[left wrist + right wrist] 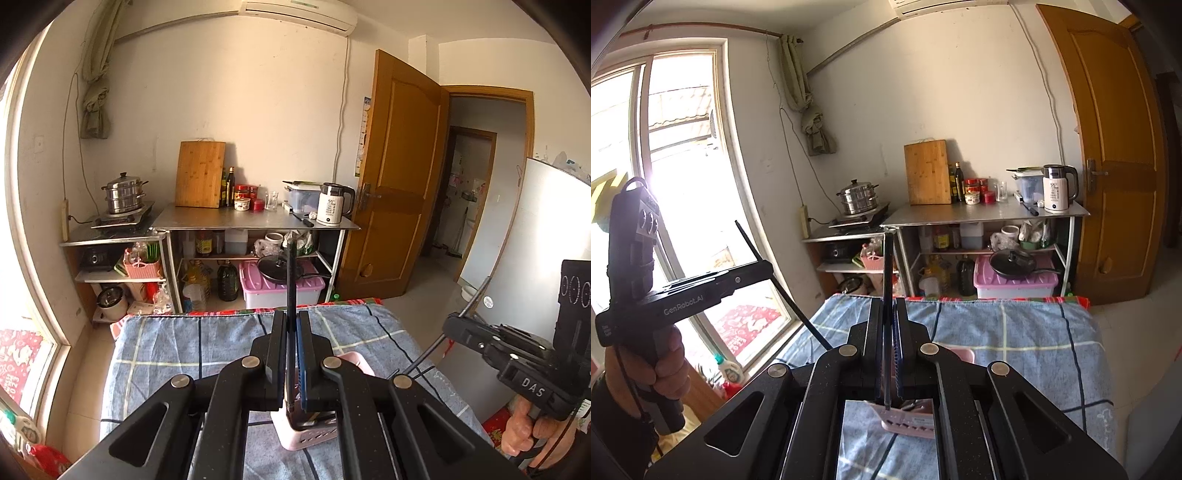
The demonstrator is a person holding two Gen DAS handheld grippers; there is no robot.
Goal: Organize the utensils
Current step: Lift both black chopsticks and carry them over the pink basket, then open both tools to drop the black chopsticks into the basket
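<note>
My left gripper (291, 325) is shut on a thin dark chopstick (290, 273) that stands upright, its lower end down by the pink utensil basket (310, 435) on the blue checked cloth. My right gripper (888, 314) is shut on a second dark chopstick (886, 269), also upright, its lower end at the pink basket (908, 424). The right gripper shows in the left wrist view (458, 325) with its chopstick (476, 299) slanted. The left gripper shows in the right wrist view (764, 267) with its chopstick (783, 291) slanted.
The blue checked cloth (177, 350) covers a table. Beyond it stands a metal kitchen rack (255, 218) with a cutting board, jars, a kettle (334, 203) and a steamer pot. A wooden door (395, 177) is at the right, a window (676, 184) at the left.
</note>
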